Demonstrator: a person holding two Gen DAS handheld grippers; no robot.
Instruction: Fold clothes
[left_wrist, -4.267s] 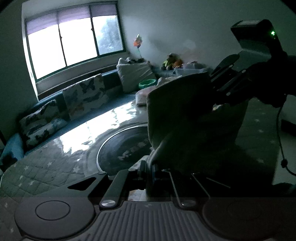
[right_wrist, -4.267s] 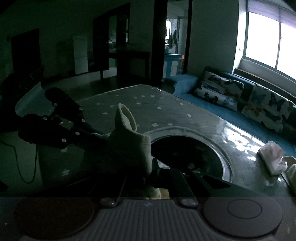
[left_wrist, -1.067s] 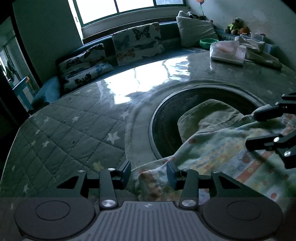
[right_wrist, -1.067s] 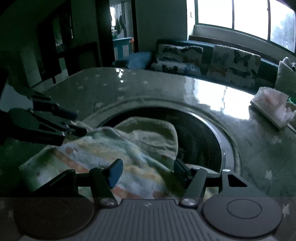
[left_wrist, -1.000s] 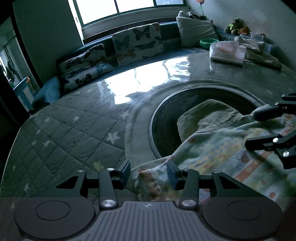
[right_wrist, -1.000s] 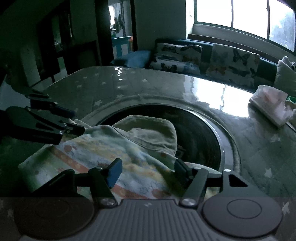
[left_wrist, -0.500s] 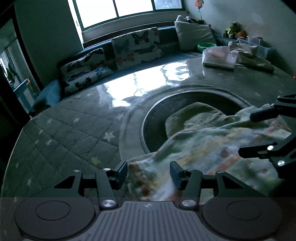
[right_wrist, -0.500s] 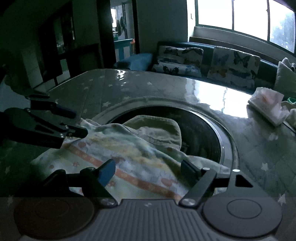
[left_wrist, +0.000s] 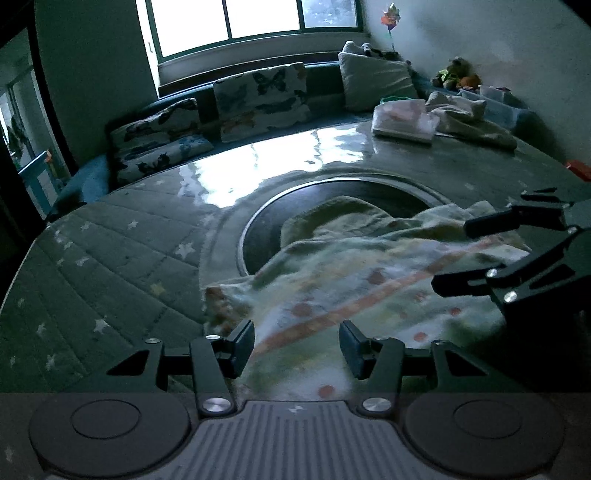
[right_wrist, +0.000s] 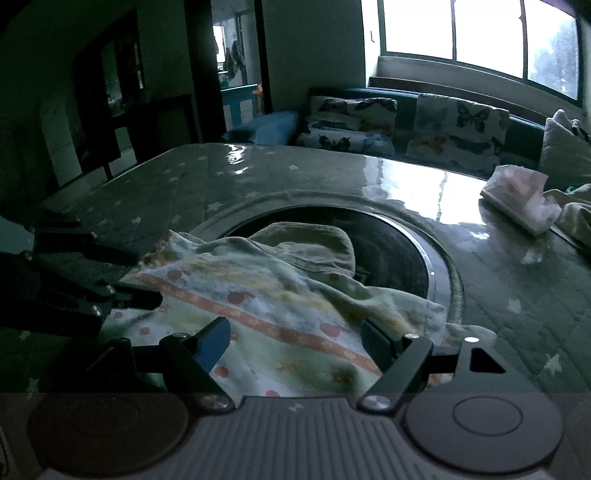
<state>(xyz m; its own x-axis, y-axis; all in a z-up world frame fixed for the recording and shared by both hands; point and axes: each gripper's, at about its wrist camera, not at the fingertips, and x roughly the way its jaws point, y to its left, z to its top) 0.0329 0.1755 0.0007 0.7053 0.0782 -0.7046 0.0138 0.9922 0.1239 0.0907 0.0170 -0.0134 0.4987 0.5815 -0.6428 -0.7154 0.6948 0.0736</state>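
Left wrist view looks down across a round tabletop (left_wrist: 110, 258) under a quilted, star-printed cover, with a dark circular inset (left_wrist: 332, 199) at its middle; the garment (left_wrist: 369, 280), a pale piece with an orange stripe and small red motifs, lies spread from the inset's near rim toward the tabletop's near edge, its plain greenish hood-like part (left_wrist: 332, 218) resting inside the inset; the left tongs (left_wrist: 297, 341) stand about half open, having just been opening, their pads apart with the cloth's near edge lying loose between and below them, neither pad pressing on it; one rumpled corner of the garment (left_wrist: 221, 302) sits just beyond the left pad; the right tongs (left_wrist: 454, 254) reach in from the right side, spread, one finger above the cloth's far right edge and one over its striped part; right wrist view shows the right tongs (right_wrist: 295, 338) wide, jaws having just been opening, with the striped cloth (right_wrist: 280, 306) flat under the gap and gripped by neither pad; the left tongs (right_wrist: 147, 277) enter from the left at the garment's left edge; near the tabletop's far right edge lie a folded pale stack (right_wrist: 521, 199) and more loose cloth (right_wrist: 576, 218); behind stand a dark sofa with butterfly cushions (right_wrist: 458, 129) and a bright window (right_wrist: 480, 33).
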